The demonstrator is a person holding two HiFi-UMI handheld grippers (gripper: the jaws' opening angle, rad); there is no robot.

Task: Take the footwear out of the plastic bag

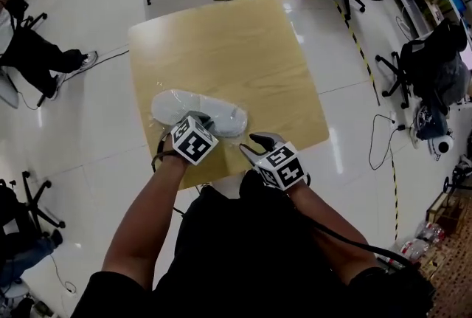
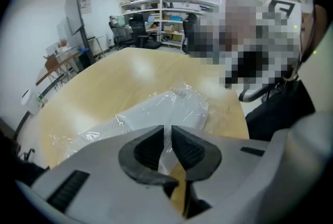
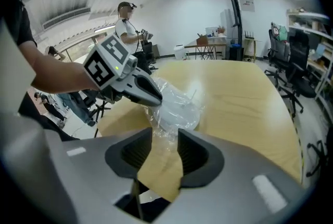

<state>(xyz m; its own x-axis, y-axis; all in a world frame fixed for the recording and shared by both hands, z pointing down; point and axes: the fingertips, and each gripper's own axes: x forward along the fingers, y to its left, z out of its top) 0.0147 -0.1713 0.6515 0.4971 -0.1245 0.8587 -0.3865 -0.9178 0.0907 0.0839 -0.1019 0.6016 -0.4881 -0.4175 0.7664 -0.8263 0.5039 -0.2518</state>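
A white shoe (image 1: 193, 108) lies inside a clear plastic bag (image 1: 234, 122) near the front edge of the wooden table (image 1: 236, 43). My left gripper (image 1: 205, 119) sits over the bag's near end. In the left gripper view the jaws (image 2: 167, 134) stand a narrow gap apart, with creased bag film (image 2: 187, 93) running between them and the shoe (image 2: 156, 111) just beyond. My right gripper (image 1: 254, 143) is open beside the bag's right end. In the right gripper view its jaws (image 3: 165, 137) are wide apart, the bag's loose edge (image 3: 179, 92) reaches their tips, and the left gripper (image 3: 151, 97) rests on the bag.
The table's front edge is just below both grippers, with my body right behind it. A seated person (image 1: 37, 54) is on the floor side at left. Office chairs (image 1: 413, 66) and yellow-black floor tape (image 1: 354, 36) are at right. A person (image 3: 127, 25) stands in the background.
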